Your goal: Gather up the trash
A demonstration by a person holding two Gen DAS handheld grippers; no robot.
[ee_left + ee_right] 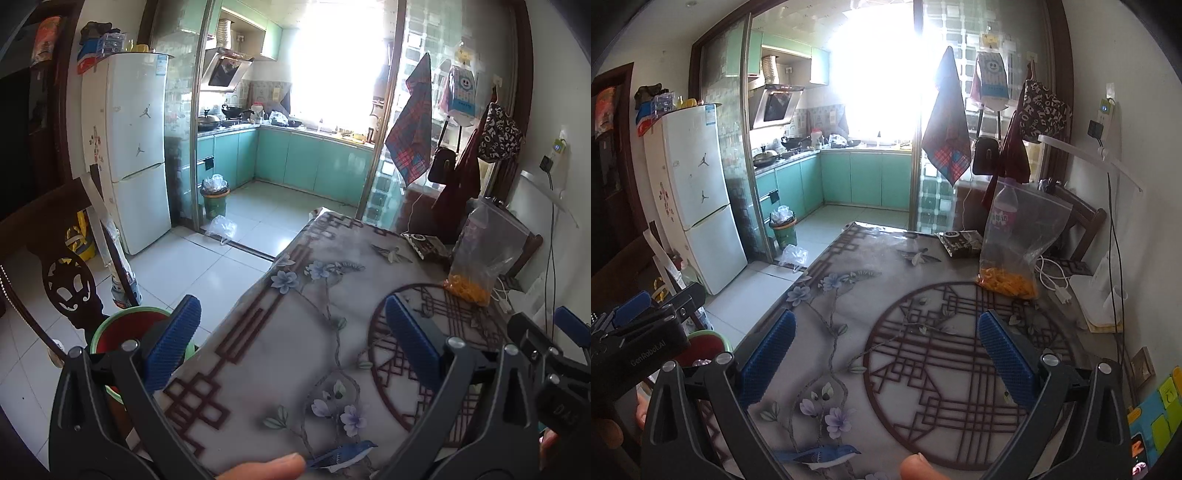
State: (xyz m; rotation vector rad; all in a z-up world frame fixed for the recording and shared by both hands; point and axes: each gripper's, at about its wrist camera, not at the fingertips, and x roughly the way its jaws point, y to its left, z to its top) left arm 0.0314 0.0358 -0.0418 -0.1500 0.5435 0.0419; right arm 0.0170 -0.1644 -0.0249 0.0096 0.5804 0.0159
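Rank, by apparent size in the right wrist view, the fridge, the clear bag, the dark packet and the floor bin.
1. Fridge
2. Clear bag
3 and 4. Floor bin and dark packet look alike, so no ranking. The bin stands farther from the camera, so its true size is unsure.

Window: blown out white, I can't see anything through it.
Bottle: behind the plastic bag, label too blurred to read.
Green bin: half hidden by my left finger.
Counter clutter: too small to tell.
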